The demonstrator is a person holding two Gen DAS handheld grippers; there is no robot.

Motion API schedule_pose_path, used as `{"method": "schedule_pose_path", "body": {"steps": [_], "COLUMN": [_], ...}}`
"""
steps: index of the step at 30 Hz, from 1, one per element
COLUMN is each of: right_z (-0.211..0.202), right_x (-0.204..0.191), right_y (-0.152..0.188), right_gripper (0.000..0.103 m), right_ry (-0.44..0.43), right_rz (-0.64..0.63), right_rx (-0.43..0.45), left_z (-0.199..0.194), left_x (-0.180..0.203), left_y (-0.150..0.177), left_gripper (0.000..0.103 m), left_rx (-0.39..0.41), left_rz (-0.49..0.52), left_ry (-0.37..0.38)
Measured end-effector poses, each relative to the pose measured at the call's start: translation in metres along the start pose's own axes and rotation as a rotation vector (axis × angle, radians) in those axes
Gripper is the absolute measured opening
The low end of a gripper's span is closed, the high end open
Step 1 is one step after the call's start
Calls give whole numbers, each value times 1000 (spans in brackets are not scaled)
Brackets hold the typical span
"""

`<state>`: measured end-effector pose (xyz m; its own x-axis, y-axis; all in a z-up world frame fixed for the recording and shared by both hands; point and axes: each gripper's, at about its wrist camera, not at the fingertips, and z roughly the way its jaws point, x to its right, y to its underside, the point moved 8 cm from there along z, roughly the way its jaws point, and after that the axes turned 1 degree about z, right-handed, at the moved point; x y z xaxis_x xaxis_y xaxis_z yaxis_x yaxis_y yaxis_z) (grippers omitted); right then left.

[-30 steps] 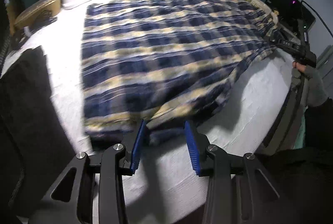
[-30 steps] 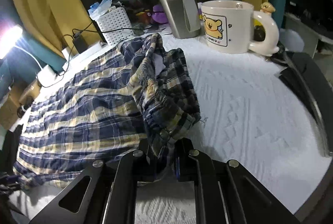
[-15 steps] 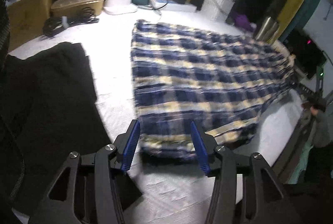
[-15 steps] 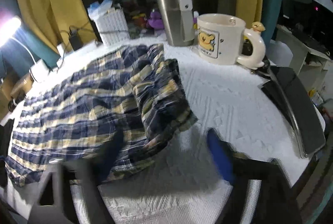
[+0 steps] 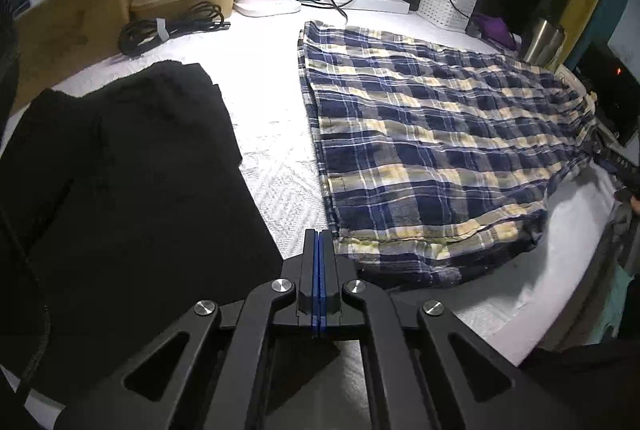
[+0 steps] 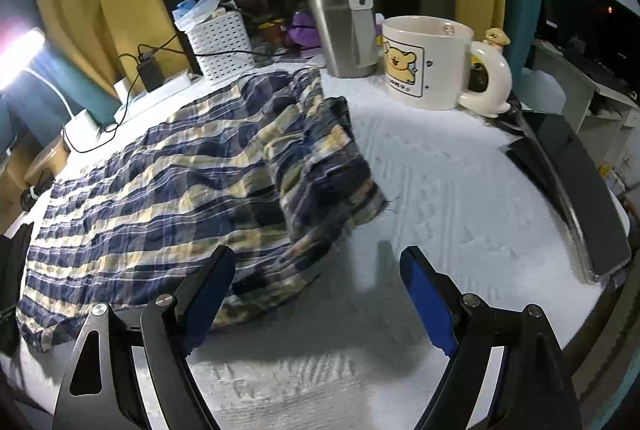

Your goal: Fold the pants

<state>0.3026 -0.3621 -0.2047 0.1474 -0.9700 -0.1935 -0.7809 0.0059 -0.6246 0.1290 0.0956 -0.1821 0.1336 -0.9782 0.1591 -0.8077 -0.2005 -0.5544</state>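
Both grippers are empty: the left gripper [image 5: 319,250] is clenched on nothing at the pants' [image 5: 432,150] hem corner; the right gripper [image 6: 320,286] gapes before the bunched waistband [image 6: 324,166]. Pants lie lengthwise between them on the white table [image 6: 440,190]. Only the left view shows a black cloth [image 5: 120,190]; only the right, the mug [image 6: 426,62].

No legible text; only unreadable small print on the mug [image 6: 426,64].

yellow curtain [image 6: 92,2], white-covered table [image 6: 460,190]
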Motion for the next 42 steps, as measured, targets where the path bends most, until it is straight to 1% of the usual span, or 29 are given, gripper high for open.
{"method": "schedule_pose_path", "body": {"steps": [2,3,5,6,7,8,9,10,11,15,19,23,27,30,31,33,35,36,38,42], "right_z": [1,1,0,0,0,0,1,1,1,2,6,11,16,19,20,24,26,27,27,27], "right_x": [-1,-1,-2,-2,-1,-2,-2,-3,-3,-5,-7,-6,-7,-8,-8,-8,-9,-10,-12,-15], "right_y": [-1,-2,-4,-5,-6,-7,-8,-9,-9,-11,-11,-9,-9,-9,-9,-8,-7,-7,-7,-8], "right_gripper": [85,86,88,90,94,94,94,94,94,94,94,94,94,94,94,94,94,94,94,94], "right_ry": [-4,-5,-7,-10,-12,-12,-12,-12,-10,-4,2,3,3,2,2,1,0,-1,-2,-4], "right_rz": [2,1,-1,1,3,4,3,1,-3,-12,-17,-15,-15,-15,-14,-12,-14,-16,-21,-23], "right_rx": [-1,3,11,18,21,20,20,20,20,21,15,6,4,1,-2,-8,-13,-14,-15,-13], "left_z": [-7,-14,-18,-16,-12,-6,0,3,9,19,33,41,51,57,59,64,65,65,63,56], "left_x": [-1,-2,-4,-7,-10,-11,-12,-12,-9,0,9,12,17,18,19,20,21,21,19,13], "left_y": [-7,-14,-23,-28,-31,-35,-38,-41,-45,-60,-77,-88,-91,-91,-90,-88,-87,-87,-86,-84], "left_gripper": [0,0,0,2,18,44,54,59,59,59,59,58,56,46,40,26,7,4,2,2], "left_rx": [27,60,89,99,98,88,85,90,86,91,78,84,52,41,37,27,34,34,44,57], "left_rz": [-21,-41,-65,-78,-85,-96,-112,-120,-120,-81,-41,7,21,34,40,57,68,73,64,60], "left_ry": [8,14,-2,-18,-26,-30,-20,-4,11,22,45,11,29,22,15,6,-5,-10,-20,-46]}}
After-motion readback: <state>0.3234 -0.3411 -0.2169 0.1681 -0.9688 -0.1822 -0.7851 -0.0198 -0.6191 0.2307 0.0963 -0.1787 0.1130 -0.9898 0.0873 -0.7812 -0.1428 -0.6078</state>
